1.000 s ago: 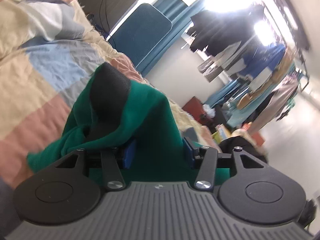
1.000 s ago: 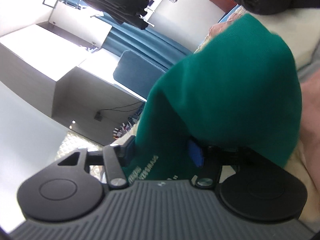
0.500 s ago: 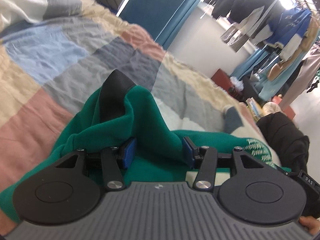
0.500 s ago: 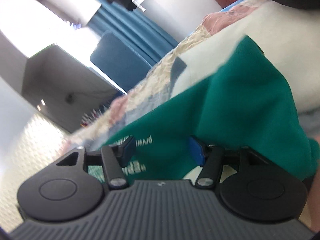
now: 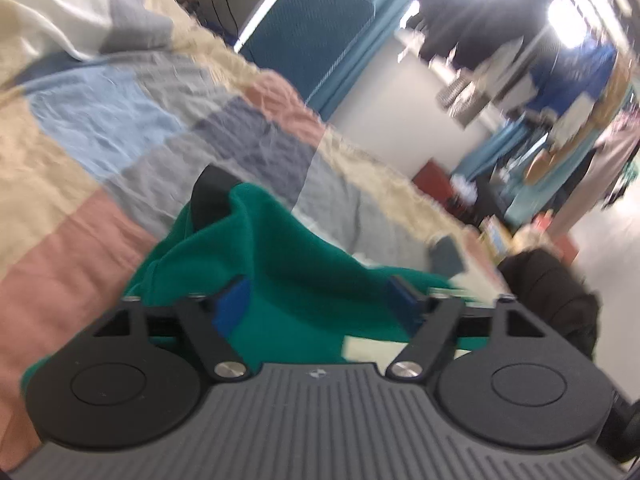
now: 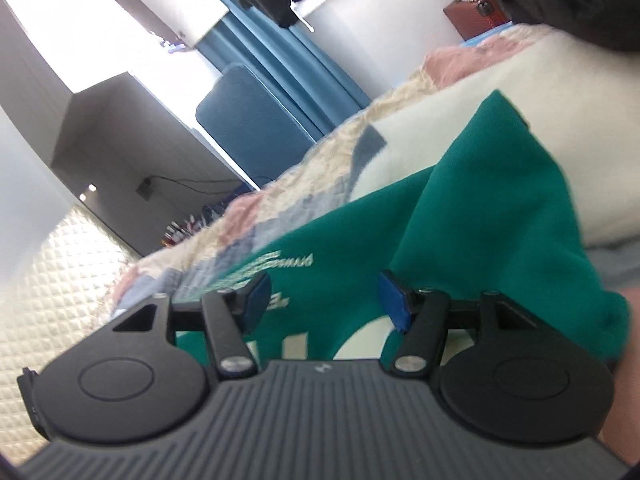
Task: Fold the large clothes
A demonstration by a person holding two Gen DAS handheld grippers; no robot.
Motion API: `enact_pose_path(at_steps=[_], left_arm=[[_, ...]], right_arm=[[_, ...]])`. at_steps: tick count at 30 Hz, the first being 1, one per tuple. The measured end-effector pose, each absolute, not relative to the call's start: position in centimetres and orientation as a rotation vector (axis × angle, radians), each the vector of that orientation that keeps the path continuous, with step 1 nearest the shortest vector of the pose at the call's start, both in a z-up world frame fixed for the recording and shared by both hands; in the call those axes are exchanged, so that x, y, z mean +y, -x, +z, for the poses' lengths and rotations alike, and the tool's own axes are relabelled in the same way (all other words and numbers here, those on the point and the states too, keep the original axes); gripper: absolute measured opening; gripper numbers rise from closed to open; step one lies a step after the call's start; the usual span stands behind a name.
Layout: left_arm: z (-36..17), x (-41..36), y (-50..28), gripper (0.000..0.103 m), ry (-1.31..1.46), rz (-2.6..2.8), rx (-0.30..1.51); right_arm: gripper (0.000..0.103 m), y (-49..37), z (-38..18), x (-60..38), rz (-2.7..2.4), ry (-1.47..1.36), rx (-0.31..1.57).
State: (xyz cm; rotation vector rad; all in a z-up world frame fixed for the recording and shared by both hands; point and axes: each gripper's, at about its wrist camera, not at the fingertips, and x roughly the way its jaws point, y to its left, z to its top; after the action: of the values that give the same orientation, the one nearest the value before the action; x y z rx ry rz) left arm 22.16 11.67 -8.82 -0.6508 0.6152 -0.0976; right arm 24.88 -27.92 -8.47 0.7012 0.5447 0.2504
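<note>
A green sweatshirt [image 5: 304, 272] lies bunched on the patchwork quilt [image 5: 100, 120], a black ribbed trim [image 5: 210, 196] sticking up at its far left. My left gripper [image 5: 318, 300] hovers low over it, jaws opening wide. The green fold sits between the blue pads [image 5: 232, 304], which do not press it. In the right wrist view the sweatshirt [image 6: 480, 208] spreads flat, its pale print showing, with one fold rising on the right. My right gripper [image 6: 326, 303] is also opening, cloth beneath and between the pads [image 6: 394, 306] without being pinched.
A black jacket [image 5: 548, 288] lies at the bed's far right corner, also the black jacket [image 6: 580, 0] in the right view. Beyond the bed stand a blue padded panel [image 5: 308, 32], blue curtains and a rack of hanging clothes [image 5: 540, 60]. A hand [image 6: 624, 380] shows at the right edge.
Both grippers came down toward the quilt with the green cloth. The left jaws have spread wide and let go of the fold; the right jaws have widened a little and the cloth now lies flat.
</note>
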Motion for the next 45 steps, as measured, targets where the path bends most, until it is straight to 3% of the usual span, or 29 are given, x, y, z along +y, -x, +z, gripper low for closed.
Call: enact_pose_path(at_steps=[1, 3, 7, 9, 17, 25, 29, 43, 44, 45], left_arm=[[-8.3, 12.0, -21.0, 0.089, 0.680, -0.092, 0.599], [-8.0, 12.6, -18.9, 0.094, 0.743, -0.071, 0.593], [-8.9, 13.5, -15.8, 0.098, 0.836, -0.042, 0.637], [-9.9, 14.0, -14.9, 0.098, 0.901, -0.037, 0.676], [-12.6, 14.6, -13.2, 0.101, 1.091, -0.017, 0.724], [-15.3, 14.5, -12.4, 0.103, 1.181, 0.065, 0.852], [-17.0, 15.0, -13.5, 0.103, 1.242, 0.033, 0.817], [-18.7, 14.8, -19.6, 0.102, 1.236, 0.045, 0.651], [-18.6, 14.6, -19.9, 0.100, 1.221, 0.049, 0.649], [-18.4, 14.6, -20.1, 0.092, 1.205, 0.053, 0.647]], right_arm=[[0.068, -23.7, -8.0, -28.1, 0.239, -0.711, 0.534], [0.086, -21.4, -7.4, -28.5, 0.205, -0.741, 0.517], [0.086, -17.8, -7.9, -28.9, 0.133, -0.819, 0.567], [0.095, -16.5, -8.3, -29.3, 0.102, -0.851, 0.587], [0.095, -16.8, -13.5, -30.3, 0.070, -1.099, 0.712], [0.097, -20.1, -17.9, -31.1, 0.061, -1.269, 0.641], [0.103, -21.5, -19.0, -31.2, 0.060, -1.287, 0.630], [0.103, -25.5, -19.3, -30.3, 0.125, -1.210, 0.557], [0.096, -25.0, -19.4, -30.3, 0.134, -1.208, 0.549], [0.082, -25.1, -19.4, -30.2, 0.143, -1.206, 0.537]])
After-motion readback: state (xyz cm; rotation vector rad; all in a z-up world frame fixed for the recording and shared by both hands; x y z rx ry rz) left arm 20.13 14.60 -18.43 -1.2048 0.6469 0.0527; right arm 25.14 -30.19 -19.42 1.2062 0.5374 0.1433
